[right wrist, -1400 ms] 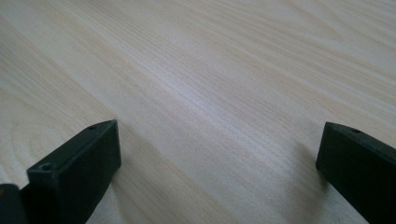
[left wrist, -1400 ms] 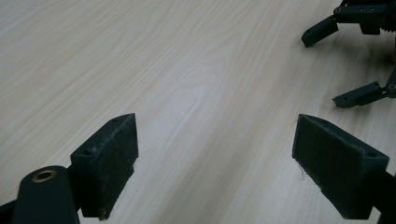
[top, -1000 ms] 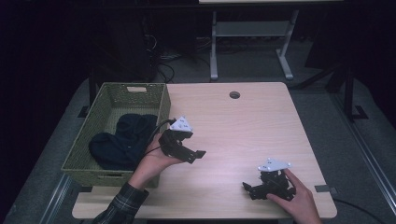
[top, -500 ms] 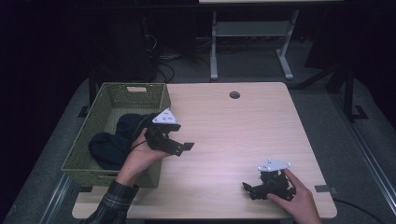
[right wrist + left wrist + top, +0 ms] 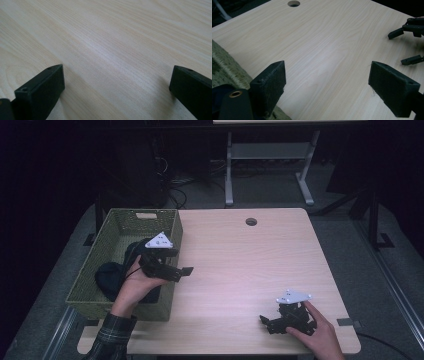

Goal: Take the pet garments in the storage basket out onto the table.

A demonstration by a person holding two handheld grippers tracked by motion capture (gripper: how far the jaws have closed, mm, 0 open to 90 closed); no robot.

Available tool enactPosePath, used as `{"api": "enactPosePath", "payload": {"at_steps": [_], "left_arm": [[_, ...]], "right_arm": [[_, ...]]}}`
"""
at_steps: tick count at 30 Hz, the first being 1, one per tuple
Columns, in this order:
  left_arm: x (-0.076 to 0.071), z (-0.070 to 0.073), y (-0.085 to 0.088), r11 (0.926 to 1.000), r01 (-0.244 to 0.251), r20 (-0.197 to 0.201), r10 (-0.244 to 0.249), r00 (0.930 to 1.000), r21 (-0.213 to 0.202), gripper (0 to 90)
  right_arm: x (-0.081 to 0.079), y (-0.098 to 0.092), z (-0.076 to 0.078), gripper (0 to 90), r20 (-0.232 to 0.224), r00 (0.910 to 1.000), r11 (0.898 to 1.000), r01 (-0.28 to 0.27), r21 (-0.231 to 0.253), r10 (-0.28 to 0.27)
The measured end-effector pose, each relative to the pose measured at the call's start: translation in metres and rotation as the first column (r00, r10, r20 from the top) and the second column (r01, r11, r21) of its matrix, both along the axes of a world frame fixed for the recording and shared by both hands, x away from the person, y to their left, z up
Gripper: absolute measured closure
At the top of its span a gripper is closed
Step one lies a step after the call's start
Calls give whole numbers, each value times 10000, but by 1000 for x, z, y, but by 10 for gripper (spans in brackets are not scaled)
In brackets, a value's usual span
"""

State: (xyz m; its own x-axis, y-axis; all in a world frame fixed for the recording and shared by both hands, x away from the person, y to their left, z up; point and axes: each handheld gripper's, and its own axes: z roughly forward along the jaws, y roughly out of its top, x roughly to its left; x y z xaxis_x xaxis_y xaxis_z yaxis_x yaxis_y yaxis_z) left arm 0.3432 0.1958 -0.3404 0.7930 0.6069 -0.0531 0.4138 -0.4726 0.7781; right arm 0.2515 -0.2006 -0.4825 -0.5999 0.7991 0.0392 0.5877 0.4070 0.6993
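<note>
My left gripper [image 5: 180, 263] hangs open over the right rim of a green woven basket [image 5: 114, 307], its jaws pointing right toward the table. In the left gripper view its jaws [image 5: 327, 85] stand wide apart with bare wood between them. Dark clothes [image 5: 107, 276] lie inside the basket, partly hidden by the hand. My right gripper [image 5: 267, 324] rests open near the table's front right edge, jaws pointing left. Its own view shows the jaws [image 5: 117, 80] spread over bare tabletop. The right gripper's fingertips [image 5: 395, 33] also appear at the upper right of the left gripper view.
The light wooden table [image 5: 240, 265] has a round cable hole [image 5: 251, 221] near its far edge. The basket's woven rim [image 5: 227, 67] shows at lower left in the left gripper view. A metal stand [image 5: 267, 157] and cables lie on the dark floor beyond.
My left gripper has moved left and away from me, from over the table to over the basket's right rim. The right gripper has stayed put.
</note>
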Motion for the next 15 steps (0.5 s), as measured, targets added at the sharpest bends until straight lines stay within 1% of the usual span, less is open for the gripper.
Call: {"api": "enactPosePath", "payload": {"at_steps": [3,4,5,8,11,13,15], "left_arm": [[1,2,8,9998,-173,33,173,9998,-29,139],[1,2,10,9996,-251,16,251,9997,-96,139],[1,2,12,9996,-272,22,272,9996,-48,140],[2,2,17,9989,-453,2,453,9990,-144,139],[2,2,21,9986,-523,33,523,9986,-36,139],[3,2,23,9981,-613,43,613,9981,-88,140],[3,3,27,9977,-676,79,676,9977,-30,140]], "right_arm": [[0,0,0,0,-3,10000,10000,2,2,-2],[0,0,0,0,-4,10000,10000,2,0,-2],[0,0,0,0,-4,10000,10000,3,0,-3],[0,0,0,0,-5,10000,10000,5,-1,-5],[0,0,0,0,-5,10000,10000,2,-2,-2],[0,0,0,0,-6,10000,10000,4,-1,-4],[0,0,0,0,-5,10000,10000,5,1,-5]]}}
